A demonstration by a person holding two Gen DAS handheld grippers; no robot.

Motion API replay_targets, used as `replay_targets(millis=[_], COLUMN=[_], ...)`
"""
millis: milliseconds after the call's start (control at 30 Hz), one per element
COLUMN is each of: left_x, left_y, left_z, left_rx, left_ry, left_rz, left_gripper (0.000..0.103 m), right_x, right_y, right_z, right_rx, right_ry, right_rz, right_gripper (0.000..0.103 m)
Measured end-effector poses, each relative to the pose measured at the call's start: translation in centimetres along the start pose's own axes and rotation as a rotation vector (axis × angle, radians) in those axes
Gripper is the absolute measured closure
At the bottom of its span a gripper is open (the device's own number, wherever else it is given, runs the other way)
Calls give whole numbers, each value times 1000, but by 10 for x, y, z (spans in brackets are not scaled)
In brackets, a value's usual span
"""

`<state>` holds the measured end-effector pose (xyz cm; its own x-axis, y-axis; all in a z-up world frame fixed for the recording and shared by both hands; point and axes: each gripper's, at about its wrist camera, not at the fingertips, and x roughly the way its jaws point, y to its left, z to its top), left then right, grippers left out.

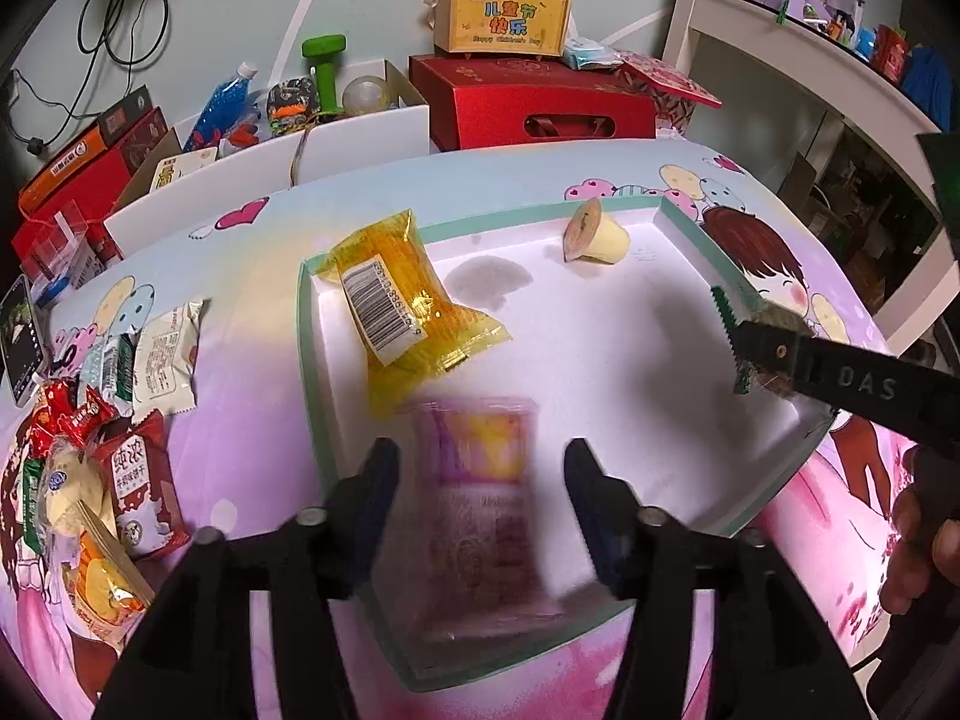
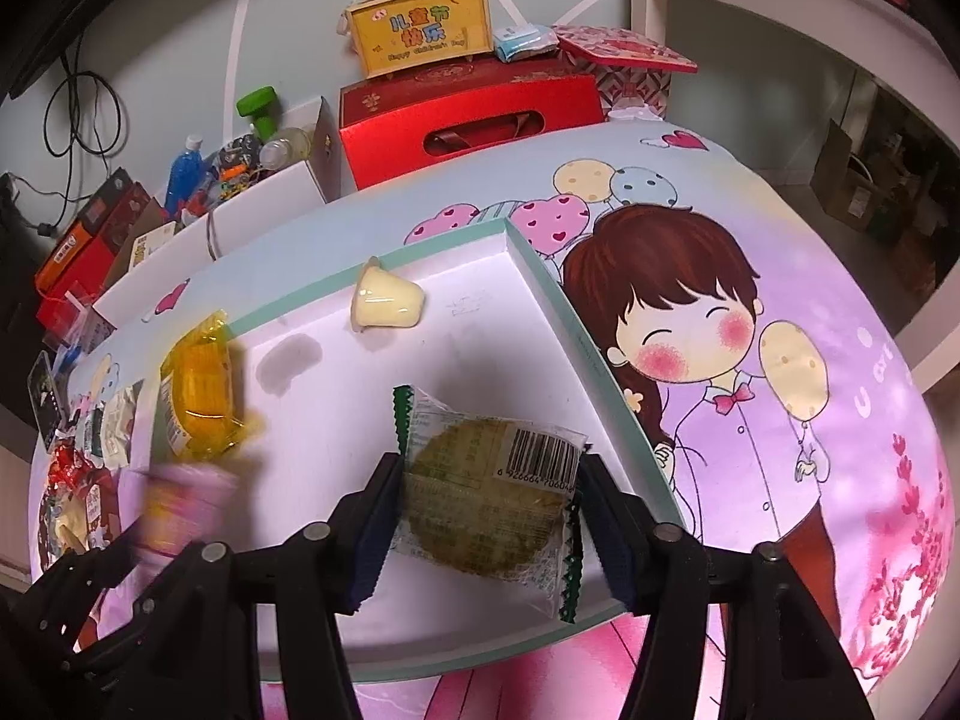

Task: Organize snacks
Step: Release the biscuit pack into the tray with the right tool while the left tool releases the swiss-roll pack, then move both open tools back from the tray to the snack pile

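A shallow white tray with a teal rim (image 1: 306,324) lies on the cartoon tablecloth. My left gripper (image 1: 483,447) stands open above its near part. A blurred pink and yellow packet (image 1: 474,492) is between the fingers, with a gap to each pad. My right gripper (image 2: 492,459) is shut on a round green biscuit in a clear wrapper (image 2: 486,504), over the tray's right side. A yellow packet (image 1: 402,312) rests on the tray's left rim. A pale jelly cup (image 1: 597,234) lies on its side at the far end.
Several loose snack packets (image 1: 120,420) are heaped on the table left of the tray, beside a phone (image 1: 21,342). Behind the table stand a red gift box (image 1: 534,102), a yellow carton (image 1: 510,18) and a white box of clutter (image 1: 360,120). A white shelf (image 1: 810,60) is at the right.
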<state>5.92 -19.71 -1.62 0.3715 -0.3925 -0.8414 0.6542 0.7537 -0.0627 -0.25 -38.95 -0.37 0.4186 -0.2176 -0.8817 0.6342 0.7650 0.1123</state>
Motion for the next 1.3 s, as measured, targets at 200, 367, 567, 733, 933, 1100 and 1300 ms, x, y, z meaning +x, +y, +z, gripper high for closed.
replay_targets(millis=[200,367,567,733,933,1100,1300], left_x=[-2,-5,-9,-13,-16,-13,-13], left_y=[3,9,14,25,41,56,74], left_z=[1,1,2,3,3,0,-5], left_rx=[-5,-23,-46,-87,-145,-188,-262], left_ry=[-4,-8,-21,-28,-34,-30,-52], left_rz=[12,19,26,43,62,94,116], left_gripper=[43,43,43,43,43,3,2], right_x=[5,2,3,3,2,2,2], right_y=[-1,4,6,9,10,12,15], right_z=[-1,-1,-1,-2,-1,-1,-1], right_rx=[4,-15,-21,-31,-35,-52,-65], right_ry=[21,11,15,16,13,-5,-30], right_rz=[-4,-3,-4,-4,-4,4,3], right_gripper=[38,37,37,37,36,8,0])
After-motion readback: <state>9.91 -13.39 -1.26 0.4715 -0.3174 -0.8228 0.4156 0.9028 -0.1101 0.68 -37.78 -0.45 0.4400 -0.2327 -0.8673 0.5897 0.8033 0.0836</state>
